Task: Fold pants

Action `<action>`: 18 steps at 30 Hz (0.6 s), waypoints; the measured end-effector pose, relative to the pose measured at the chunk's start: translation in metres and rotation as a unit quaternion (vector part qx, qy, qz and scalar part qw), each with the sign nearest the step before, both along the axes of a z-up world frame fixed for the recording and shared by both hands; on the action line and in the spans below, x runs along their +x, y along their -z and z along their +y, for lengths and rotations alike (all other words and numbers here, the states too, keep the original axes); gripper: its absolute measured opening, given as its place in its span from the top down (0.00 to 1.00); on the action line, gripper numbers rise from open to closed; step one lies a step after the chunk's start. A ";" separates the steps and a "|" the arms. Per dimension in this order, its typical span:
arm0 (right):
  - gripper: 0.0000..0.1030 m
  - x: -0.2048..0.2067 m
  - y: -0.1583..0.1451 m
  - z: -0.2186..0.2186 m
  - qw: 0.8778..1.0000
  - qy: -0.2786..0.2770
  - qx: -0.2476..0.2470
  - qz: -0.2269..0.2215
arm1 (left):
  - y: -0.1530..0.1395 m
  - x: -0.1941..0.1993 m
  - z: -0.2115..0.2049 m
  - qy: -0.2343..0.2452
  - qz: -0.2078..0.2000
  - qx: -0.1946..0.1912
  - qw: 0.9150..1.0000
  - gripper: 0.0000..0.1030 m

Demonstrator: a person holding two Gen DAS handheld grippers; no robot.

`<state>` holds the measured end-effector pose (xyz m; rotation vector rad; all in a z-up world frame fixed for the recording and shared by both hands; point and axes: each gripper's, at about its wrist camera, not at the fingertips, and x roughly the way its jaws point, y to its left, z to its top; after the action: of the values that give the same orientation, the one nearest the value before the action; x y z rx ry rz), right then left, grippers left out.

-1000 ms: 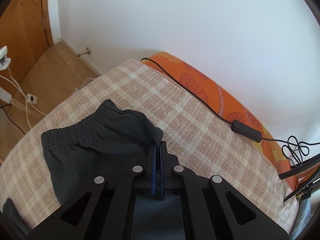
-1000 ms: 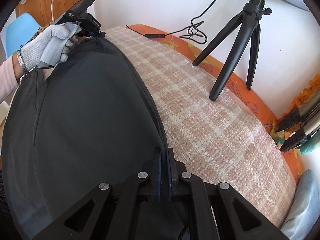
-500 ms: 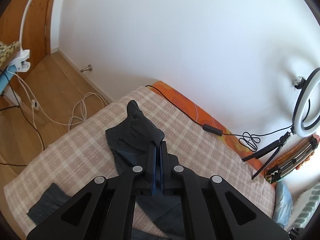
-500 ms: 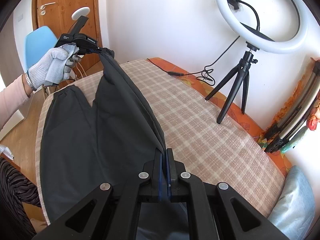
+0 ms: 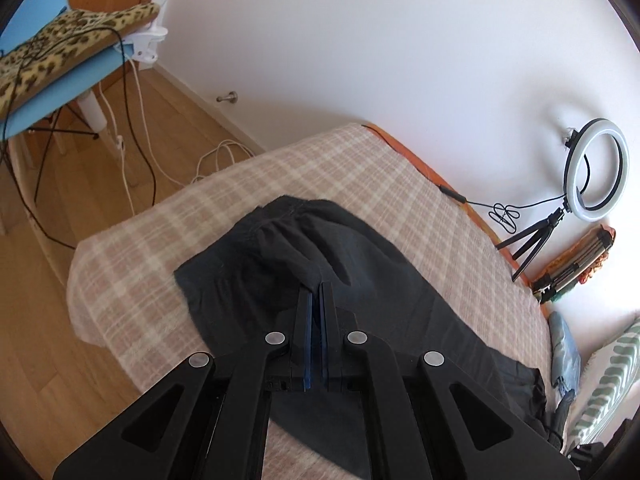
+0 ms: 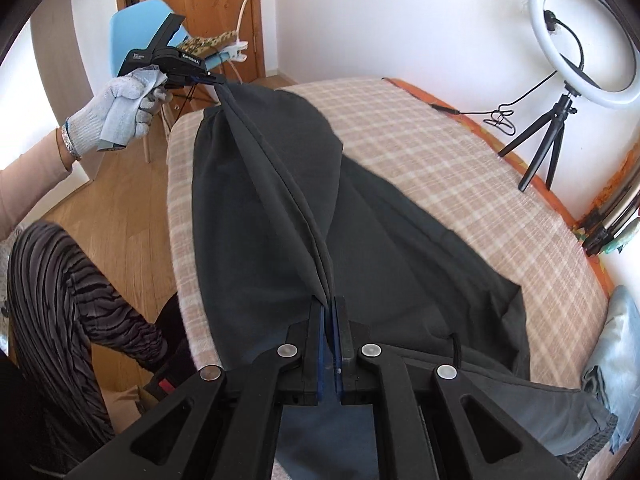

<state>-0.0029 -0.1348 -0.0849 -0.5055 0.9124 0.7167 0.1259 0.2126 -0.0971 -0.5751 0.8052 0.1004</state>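
Carrying one side of the pants [image 6: 256, 208] up and across since a second ago, both tongs have pulled back from the wall side, so the lengthwise fold is half made; the rest lies on the bed [image 6: 440, 148]. Left tongs [image 5: 316, 286] pinch the waistband end, right tongs [image 6: 329, 300] pinch the same raised edge. Gloved left hand [image 6: 120, 112] is held high, both tongs angled downward.

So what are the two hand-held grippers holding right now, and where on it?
Both grip the black pants along one edge: left hand-held gripper at one end, right hand-held gripper at the other.
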 end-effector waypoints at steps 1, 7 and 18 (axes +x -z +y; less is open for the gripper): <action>0.99 -0.006 0.006 0.000 1.000 -0.001 -0.003 0.011 | 0.009 -0.008 0.003 0.002 0.006 -0.008 1.000 0.98; 0.99 -0.022 0.034 0.000 0.998 0.004 -0.043 0.037 | 0.047 -0.036 0.011 0.011 0.029 -0.041 0.999 0.98; 0.91 -0.016 0.040 -0.005 0.997 0.058 -0.010 0.044 | 0.034 -0.036 0.020 0.009 0.041 0.033 0.999 0.98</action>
<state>-0.0186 -0.1401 -0.1252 -0.4378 1.0228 0.6294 0.0899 0.2331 -0.1314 -0.5042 0.8828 0.1337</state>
